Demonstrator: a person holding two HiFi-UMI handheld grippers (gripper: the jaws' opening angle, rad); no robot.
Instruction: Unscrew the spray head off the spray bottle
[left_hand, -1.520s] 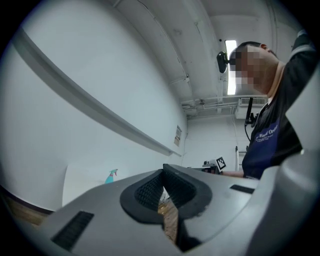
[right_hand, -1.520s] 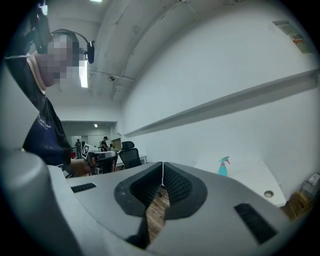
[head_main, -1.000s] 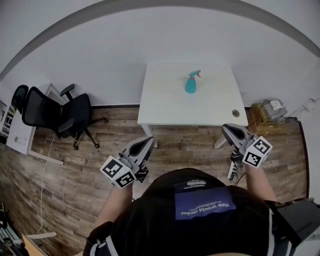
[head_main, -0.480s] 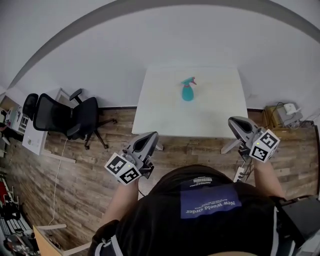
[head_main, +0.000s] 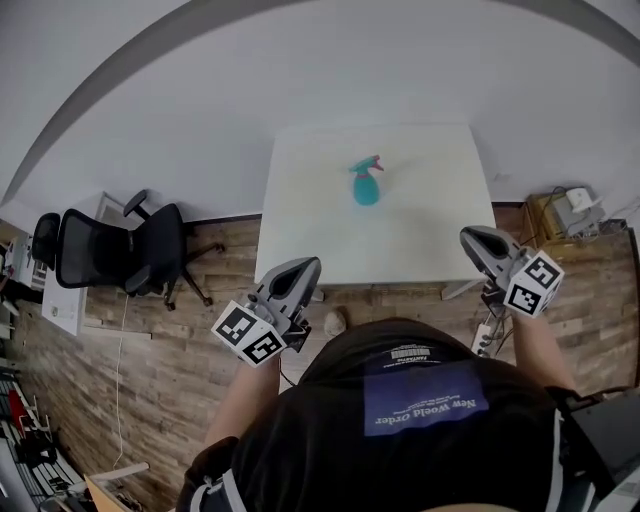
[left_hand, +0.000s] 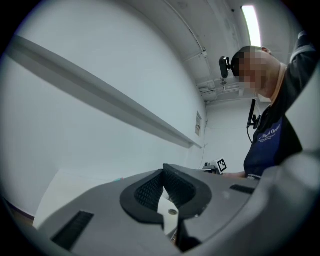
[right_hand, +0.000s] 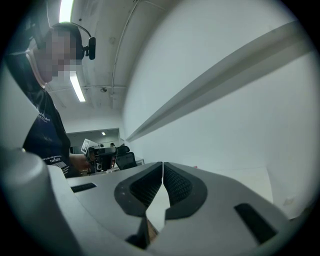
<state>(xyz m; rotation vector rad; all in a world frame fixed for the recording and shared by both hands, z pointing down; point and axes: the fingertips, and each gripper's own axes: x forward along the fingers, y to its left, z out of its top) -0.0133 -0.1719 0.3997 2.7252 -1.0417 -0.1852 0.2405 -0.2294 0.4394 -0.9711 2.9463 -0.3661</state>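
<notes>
Near the top centre of the head view, the teal spray bottle (head_main: 365, 187) stands upright on the white table (head_main: 420, 245). Its spray head (head_main: 369, 163) is on top, and the bottle is well apart from both tools. Left of centre, the left gripper (head_main: 311, 265) points toward the table's near left corner, with its jaws pressed together and nothing between them. At the right, the right gripper (head_main: 469, 236) sits by the near right corner, its jaws likewise closed and empty. A black office chair (head_main: 115, 250) stands at the left on the wooden floor (head_main: 150, 380).
</notes>
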